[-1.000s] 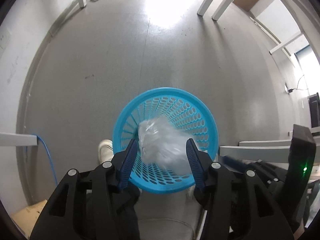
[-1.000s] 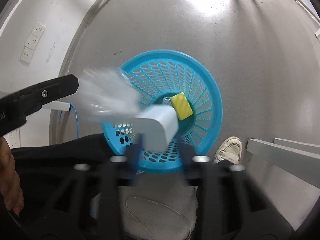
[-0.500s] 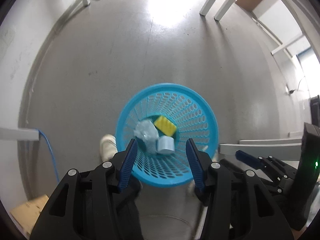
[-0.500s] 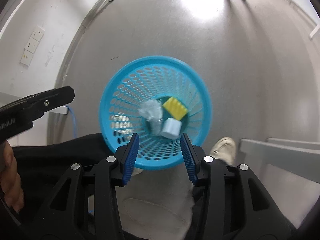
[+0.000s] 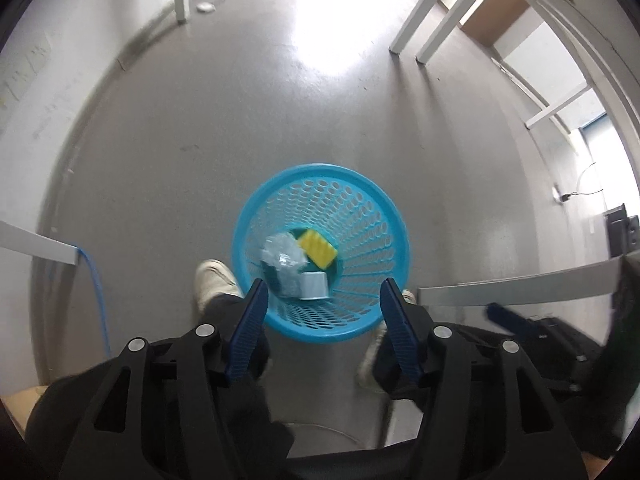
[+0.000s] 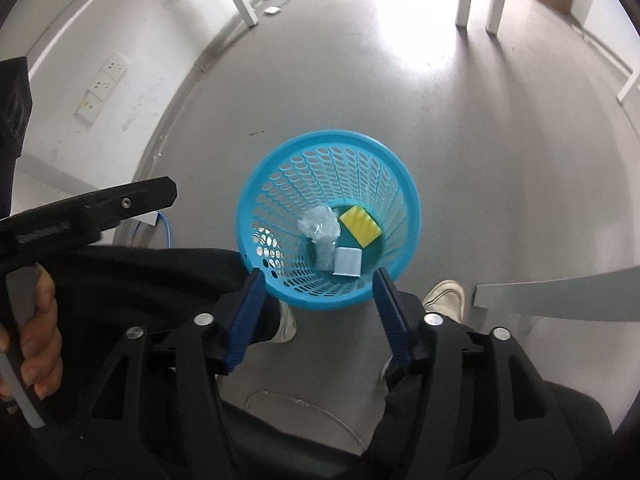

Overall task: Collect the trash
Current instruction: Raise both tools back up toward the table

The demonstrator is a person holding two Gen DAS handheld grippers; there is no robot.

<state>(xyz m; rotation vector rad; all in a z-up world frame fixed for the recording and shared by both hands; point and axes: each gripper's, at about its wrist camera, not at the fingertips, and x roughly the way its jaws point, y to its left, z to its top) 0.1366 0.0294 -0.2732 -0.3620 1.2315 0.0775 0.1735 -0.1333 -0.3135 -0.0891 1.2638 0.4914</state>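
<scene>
Left wrist view: my left tongs and right tongs gape, released, above the blue basket; their tips hide its near rim; crumpled plastic, yellow sponge and white box lie inside.

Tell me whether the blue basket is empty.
Not empty. The basket stands upright on the floor holding a yellow sponge, crumpled plastic and a small white box.
</scene>
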